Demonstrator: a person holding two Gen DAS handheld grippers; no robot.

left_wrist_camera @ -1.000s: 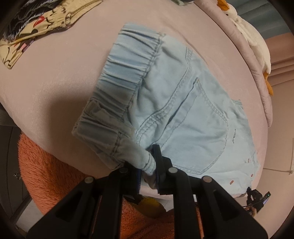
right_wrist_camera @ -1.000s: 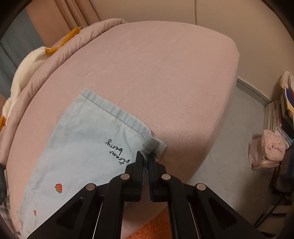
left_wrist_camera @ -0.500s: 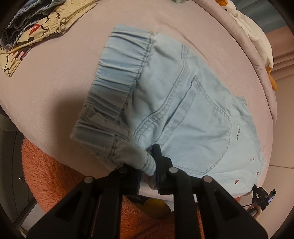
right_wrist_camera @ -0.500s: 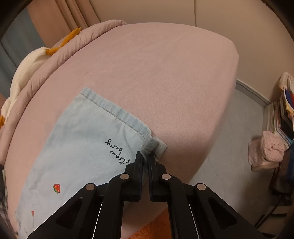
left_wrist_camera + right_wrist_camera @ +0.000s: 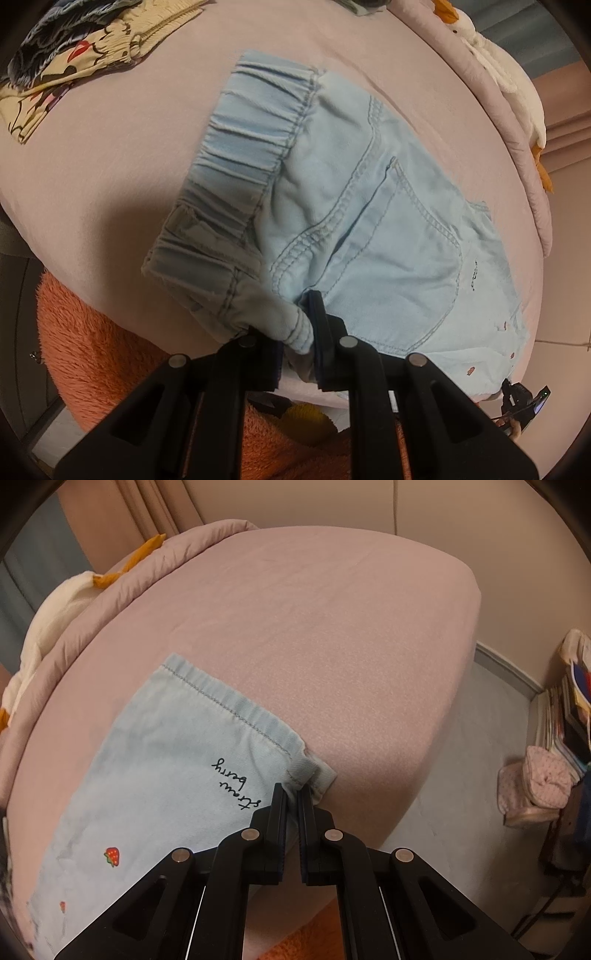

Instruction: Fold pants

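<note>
Light blue denim pants (image 5: 369, 229) lie on a pink bed, back pocket up, elastic waistband (image 5: 255, 147) toward the left. My left gripper (image 5: 299, 332) is shut on the near waistband corner, which bunches between its fingers. In the right wrist view the pants' leg end (image 5: 166, 757) shows black script and small strawberries. My right gripper (image 5: 291, 794) is shut on the near hem corner (image 5: 308, 771) at the bed's edge. The far right gripper (image 5: 524, 398) shows small in the left wrist view.
A patterned yellow garment (image 5: 88, 48) lies at the bed's far left. A white and orange plush toy (image 5: 513, 85) rests along a rolled pink blanket (image 5: 110, 590). Orange fluffy rug (image 5: 92, 350) lies below the bed edge. Stacked books (image 5: 569, 716) and a pink bundle (image 5: 543, 782) stand on the floor, right.
The left wrist view has drifted a little, so the pants sit slightly lower and more to the left in frame. Both grips hold unchanged; the right wrist view is nearly still.
</note>
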